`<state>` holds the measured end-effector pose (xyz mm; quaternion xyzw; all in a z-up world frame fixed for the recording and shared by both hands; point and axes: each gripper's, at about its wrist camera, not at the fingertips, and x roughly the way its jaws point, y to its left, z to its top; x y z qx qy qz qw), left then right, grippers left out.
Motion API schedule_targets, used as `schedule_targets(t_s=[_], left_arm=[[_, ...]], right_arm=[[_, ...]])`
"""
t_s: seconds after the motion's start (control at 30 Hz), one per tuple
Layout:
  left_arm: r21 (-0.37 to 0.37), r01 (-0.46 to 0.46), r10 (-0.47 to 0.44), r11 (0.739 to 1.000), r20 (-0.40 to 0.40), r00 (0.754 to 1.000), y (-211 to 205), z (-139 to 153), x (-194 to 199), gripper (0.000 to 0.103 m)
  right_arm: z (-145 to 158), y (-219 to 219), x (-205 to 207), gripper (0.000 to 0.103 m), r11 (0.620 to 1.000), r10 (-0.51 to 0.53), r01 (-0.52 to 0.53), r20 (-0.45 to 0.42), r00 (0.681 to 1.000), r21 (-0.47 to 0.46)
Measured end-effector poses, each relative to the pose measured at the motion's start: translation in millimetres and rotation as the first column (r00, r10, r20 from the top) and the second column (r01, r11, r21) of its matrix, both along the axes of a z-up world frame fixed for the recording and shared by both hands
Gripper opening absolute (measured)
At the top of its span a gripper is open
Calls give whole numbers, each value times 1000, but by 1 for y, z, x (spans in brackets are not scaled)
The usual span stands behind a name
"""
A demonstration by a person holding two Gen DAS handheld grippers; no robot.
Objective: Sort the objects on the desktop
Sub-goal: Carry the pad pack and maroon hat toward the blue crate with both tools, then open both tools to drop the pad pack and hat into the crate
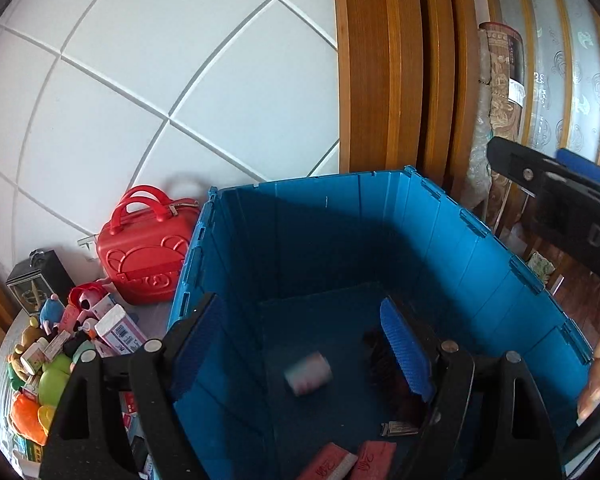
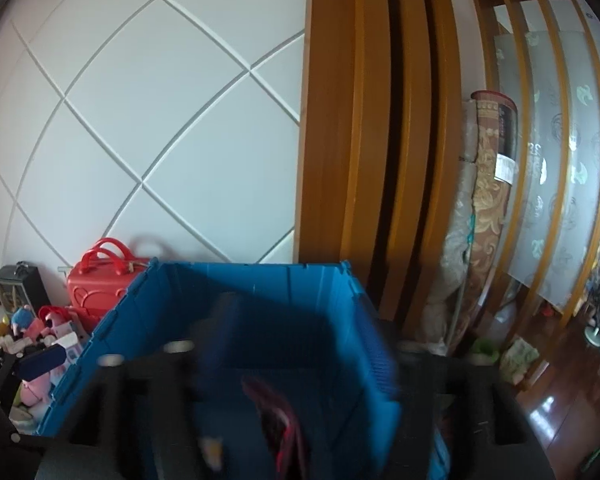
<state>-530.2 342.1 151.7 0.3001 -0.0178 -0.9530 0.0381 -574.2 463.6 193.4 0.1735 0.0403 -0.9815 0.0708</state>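
A deep blue plastic crate (image 1: 452,240) fills both views. My left gripper (image 1: 298,312) hangs open over it. Between its blue pads, touching neither, is a small blurred white and pink cylinder (image 1: 308,372). Two red packets (image 1: 352,464) and a dark bristly thing (image 1: 380,360) lie on the crate floor. My right gripper (image 2: 300,340) is blurred and open above the same crate (image 2: 332,292). A dark red and black object (image 2: 276,420) is smeared below its fingers, free of them. One finger (image 1: 516,164) of the right gripper shows at the right edge.
Left of the crate lies a heap of small toys and boxes (image 1: 60,352), with a red bear-embossed case (image 1: 144,256) and a black box (image 1: 36,280) behind. A wooden door frame (image 1: 380,80), rolled rugs (image 2: 488,200) and a wooden floor (image 2: 560,400) are on the right.
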Motion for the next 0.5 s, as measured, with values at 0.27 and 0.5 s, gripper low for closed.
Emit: schedule_targets(t_s=[0.27, 0.5], left_arm=[[7, 21, -21, 1000, -4, 1000, -3, 8, 28, 81], [27, 46, -44, 999, -59, 997, -15, 16, 80, 84]], right_arm=[[9, 5, 35, 103, 999, -15, 15, -4, 1000, 39], [10, 13, 90, 103, 999, -19, 18, 12, 1000, 34]])
